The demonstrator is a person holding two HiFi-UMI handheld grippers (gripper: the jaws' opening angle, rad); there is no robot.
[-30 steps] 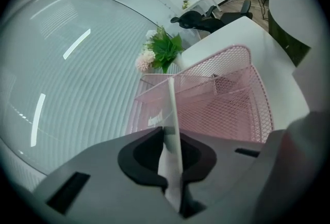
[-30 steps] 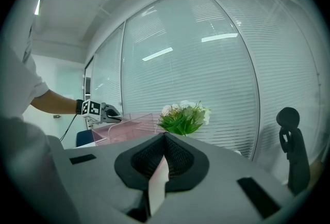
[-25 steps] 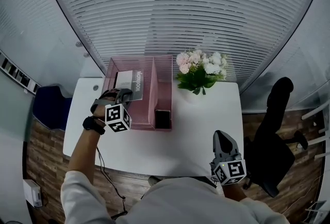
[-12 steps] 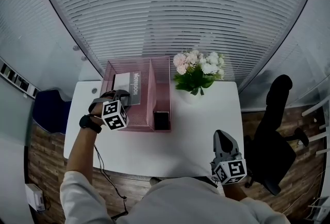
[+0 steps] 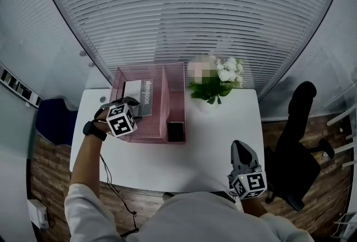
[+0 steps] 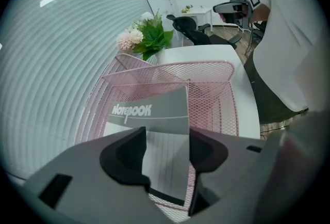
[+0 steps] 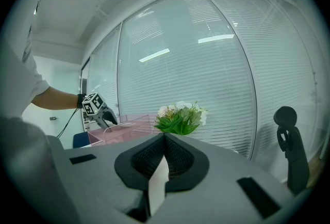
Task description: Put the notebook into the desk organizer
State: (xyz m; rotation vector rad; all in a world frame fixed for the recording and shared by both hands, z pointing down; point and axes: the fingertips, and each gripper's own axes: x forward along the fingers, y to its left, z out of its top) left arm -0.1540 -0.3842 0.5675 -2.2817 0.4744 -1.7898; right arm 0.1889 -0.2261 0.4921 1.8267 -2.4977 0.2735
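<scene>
- The left gripper (image 5: 128, 105) hovers at the desk organizer's (image 5: 175, 86) left compartment. Its jaws are opening either side of the notebook (image 6: 154, 114), pads off it, apparently to let go.
- The notebook rests tilted inside that compartment (placement looks done).
- The right gripper (image 5: 240, 149) is well right of the organizer, jaws together and empty, likely not needed.

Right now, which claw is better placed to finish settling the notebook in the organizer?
Left. The left claw is at the pink organizer, jaws opening with the notebook between them. The right claw is shut, by the front edge of the table.
</scene>
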